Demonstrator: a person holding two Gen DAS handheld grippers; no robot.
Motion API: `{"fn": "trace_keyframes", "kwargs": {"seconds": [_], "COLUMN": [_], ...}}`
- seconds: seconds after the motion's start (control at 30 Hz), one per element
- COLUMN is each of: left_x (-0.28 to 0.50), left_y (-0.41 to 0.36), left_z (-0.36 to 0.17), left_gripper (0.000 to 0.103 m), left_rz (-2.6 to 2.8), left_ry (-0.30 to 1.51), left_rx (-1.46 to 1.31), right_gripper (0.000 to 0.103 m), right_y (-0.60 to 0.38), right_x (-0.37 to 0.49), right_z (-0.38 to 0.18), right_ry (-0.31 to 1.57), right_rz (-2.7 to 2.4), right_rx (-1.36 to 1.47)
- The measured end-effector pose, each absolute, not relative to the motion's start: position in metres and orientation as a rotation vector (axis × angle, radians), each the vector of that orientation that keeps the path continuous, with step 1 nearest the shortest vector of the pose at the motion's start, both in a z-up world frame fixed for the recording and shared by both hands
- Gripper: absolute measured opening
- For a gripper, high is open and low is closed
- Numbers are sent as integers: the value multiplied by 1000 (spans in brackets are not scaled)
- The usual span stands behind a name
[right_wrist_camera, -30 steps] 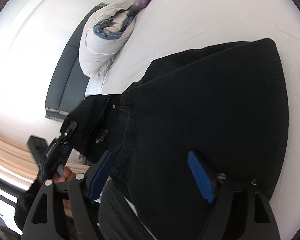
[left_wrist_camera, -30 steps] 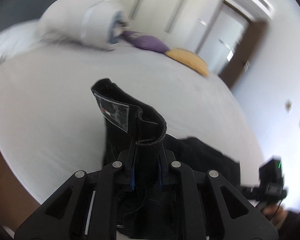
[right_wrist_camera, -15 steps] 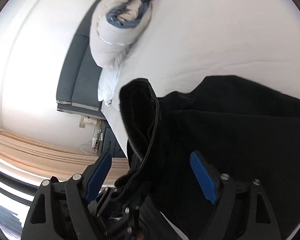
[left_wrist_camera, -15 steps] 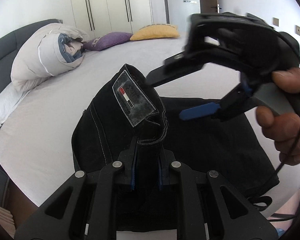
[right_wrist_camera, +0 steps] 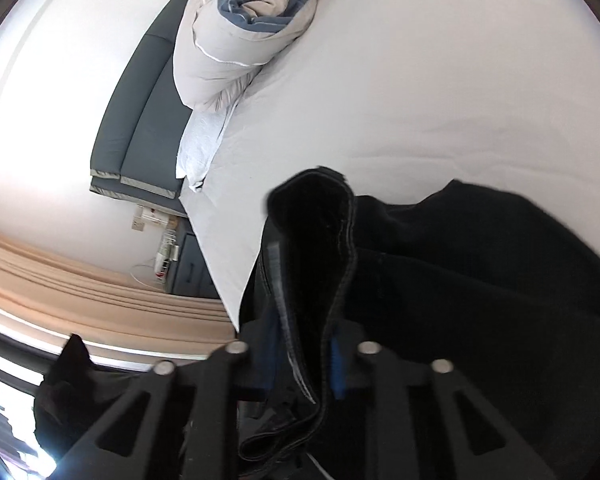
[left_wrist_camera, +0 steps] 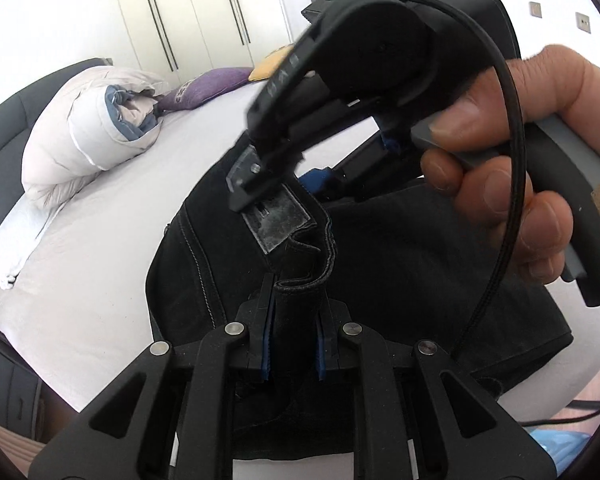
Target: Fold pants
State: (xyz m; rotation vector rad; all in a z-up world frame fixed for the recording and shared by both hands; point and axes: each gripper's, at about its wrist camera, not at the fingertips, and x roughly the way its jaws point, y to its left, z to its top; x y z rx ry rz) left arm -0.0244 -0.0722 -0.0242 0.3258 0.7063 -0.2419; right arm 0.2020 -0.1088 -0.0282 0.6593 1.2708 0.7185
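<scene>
Black pants (left_wrist_camera: 412, 264) lie partly folded on the white bed (left_wrist_camera: 100, 240), near its front edge. My left gripper (left_wrist_camera: 292, 344) is shut on the waistband, which stands up with a grey label (left_wrist_camera: 280, 216) showing. My right gripper (right_wrist_camera: 304, 364) is shut on the same raised waistband (right_wrist_camera: 312, 232). In the left wrist view the right gripper's body (left_wrist_camera: 364, 68) and the hand holding it fill the upper right, with a fingertip (left_wrist_camera: 244, 184) at the label. The rest of the pants (right_wrist_camera: 480, 300) spreads to the right on the sheet.
A rolled white and blue duvet (left_wrist_camera: 92, 128) lies at the head of the bed, by a grey headboard (right_wrist_camera: 140, 120). Purple (left_wrist_camera: 208, 84) and yellow pillows sit further back. Wardrobe doors (left_wrist_camera: 188, 20) line the far wall. A nightstand (right_wrist_camera: 188, 268) and beige curtain (right_wrist_camera: 80, 280) flank the bed.
My right gripper, open half a second ago, has moved onto the raised waistband and shut on it. The left gripper keeps its hold and has hardly moved.
</scene>
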Motion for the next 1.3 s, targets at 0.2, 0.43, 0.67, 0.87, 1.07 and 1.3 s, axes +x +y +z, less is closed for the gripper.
{"fn": "trace_keyframes", "kwargs": {"seconds": [0.2,0.43,0.67,0.87,1.07,1.3], "left_x": [-49,-80,-93,-80,-61,-63], "left_y": [-104,-172,-222,-230,-242,-216], "left_z": [-15,-16,-45,-59,-60,-82], "left_gripper": [14,14,14,14,14,16], "left_rz": [-321,-470,-539,-542,-552,-540], "left_ry": [688,696,756,789,782,808], "left_rx": [388,472,537,552,558,552], "right_gripper": [16,16,16,16,16,17], "right_y": [-155,-238,-273,-282,-289,-292], "right_x": [167,116,91,84,77,76], "right_z": [-23,-40,-66,-81,-81,-97], "right_ry": [1176,1096,1112,1114,1091,1142], "right_rz": [684,607,520,503,497,477], "right_rx": [732,891,899,894,912,931]}}
